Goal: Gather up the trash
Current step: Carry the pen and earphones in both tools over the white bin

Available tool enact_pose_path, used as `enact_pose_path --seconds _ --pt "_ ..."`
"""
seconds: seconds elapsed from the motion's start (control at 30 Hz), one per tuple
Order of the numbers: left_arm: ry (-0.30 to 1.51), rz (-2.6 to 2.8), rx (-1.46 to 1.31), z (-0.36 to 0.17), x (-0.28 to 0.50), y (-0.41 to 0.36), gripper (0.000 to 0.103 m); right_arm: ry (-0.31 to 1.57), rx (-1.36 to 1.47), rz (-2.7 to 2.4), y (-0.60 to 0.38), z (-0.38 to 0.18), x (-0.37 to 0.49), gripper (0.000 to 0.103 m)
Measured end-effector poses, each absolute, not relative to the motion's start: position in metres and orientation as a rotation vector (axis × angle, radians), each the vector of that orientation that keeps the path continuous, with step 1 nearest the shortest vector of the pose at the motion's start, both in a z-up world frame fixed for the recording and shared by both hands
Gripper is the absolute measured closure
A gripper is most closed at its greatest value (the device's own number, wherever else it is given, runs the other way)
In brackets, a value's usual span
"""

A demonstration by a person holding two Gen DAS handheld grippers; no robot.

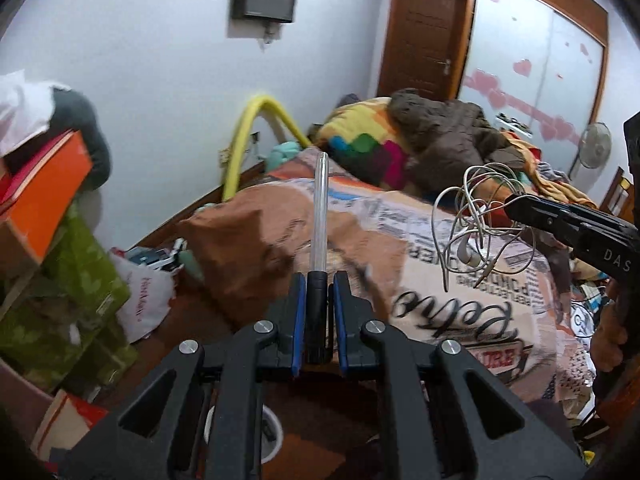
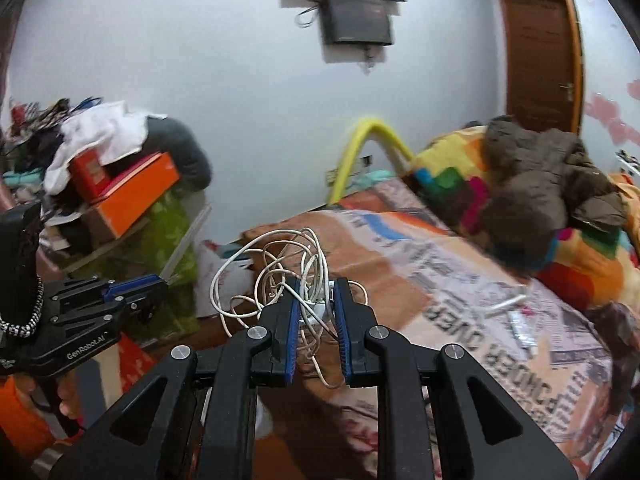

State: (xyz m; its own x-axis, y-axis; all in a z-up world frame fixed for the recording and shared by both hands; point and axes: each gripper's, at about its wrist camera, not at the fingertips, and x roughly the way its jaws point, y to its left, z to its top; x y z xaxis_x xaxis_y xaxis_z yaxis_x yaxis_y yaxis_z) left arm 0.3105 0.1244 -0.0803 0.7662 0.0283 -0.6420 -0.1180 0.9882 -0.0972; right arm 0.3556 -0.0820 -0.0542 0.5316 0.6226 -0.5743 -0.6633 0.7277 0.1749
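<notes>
Your left gripper (image 1: 317,280) is closed on the black cap of a clear plastic pen (image 1: 321,208), which points to 12 o'clock. Your right gripper (image 2: 316,300) pinches a tangled white earphone cable (image 2: 280,264) above the newspaper-print bedsheet (image 2: 460,280). Keep both grips firm and carry the two items low, so the loose loops do not catch on something. A white round container (image 1: 272,436) at 6 o'clock is mostly hidden; I cannot tell if it is the bin.
</notes>
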Motion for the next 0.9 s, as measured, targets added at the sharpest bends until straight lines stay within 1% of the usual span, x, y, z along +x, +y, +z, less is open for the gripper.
enact_pose_path --seconds 0.2,0.37,0.63,0.9 --pt "0.701 0.135 -0.206 -0.099 0.279 0.172 0.090 0.699 -0.099 0.851 -0.031 -0.068 0.336 0.088" --pt "0.724 0.192 -0.263 -0.126 0.261 0.209 0.090 0.747 -0.132 0.911 0.006 -0.086 0.321 0.088" --pt "0.804 0.274 -0.382 -0.189 0.233 0.260 0.090 0.868 -0.176 0.977 0.056 -0.134 0.307 0.088" --pt "0.904 0.324 -0.533 -0.265 0.210 0.287 0.090 1.000 -0.288 0.976 0.093 -0.202 0.298 0.088"
